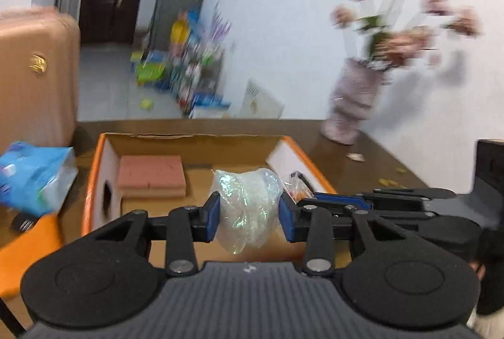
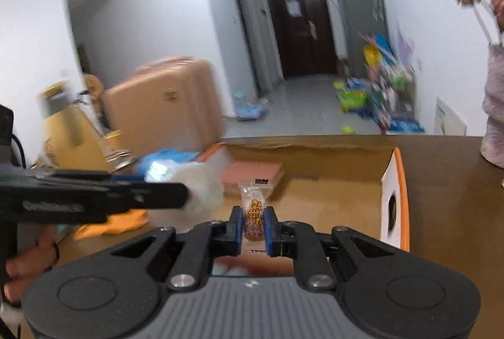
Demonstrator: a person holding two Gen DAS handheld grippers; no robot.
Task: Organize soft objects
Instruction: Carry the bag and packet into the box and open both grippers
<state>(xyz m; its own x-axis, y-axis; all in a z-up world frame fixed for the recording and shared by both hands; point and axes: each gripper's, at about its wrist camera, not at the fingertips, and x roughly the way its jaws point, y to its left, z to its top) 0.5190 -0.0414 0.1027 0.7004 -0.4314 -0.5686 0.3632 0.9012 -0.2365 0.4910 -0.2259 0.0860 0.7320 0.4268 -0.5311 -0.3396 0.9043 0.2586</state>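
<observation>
Your left gripper (image 1: 249,213) clamps a crinkled clear bag (image 1: 247,206) and your right gripper (image 2: 253,227) pinches a snack packet (image 2: 254,210), both raised over the cardboard box (image 1: 195,147) near the table's far edge, ready for dropping in.

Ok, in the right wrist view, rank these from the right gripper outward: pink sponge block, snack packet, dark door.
1. Snack packet: clamped between the right gripper pads.
2. Pink sponge block: just beyond, inside the cardboard box.
3. Dark door: far down the hallway.
</observation>
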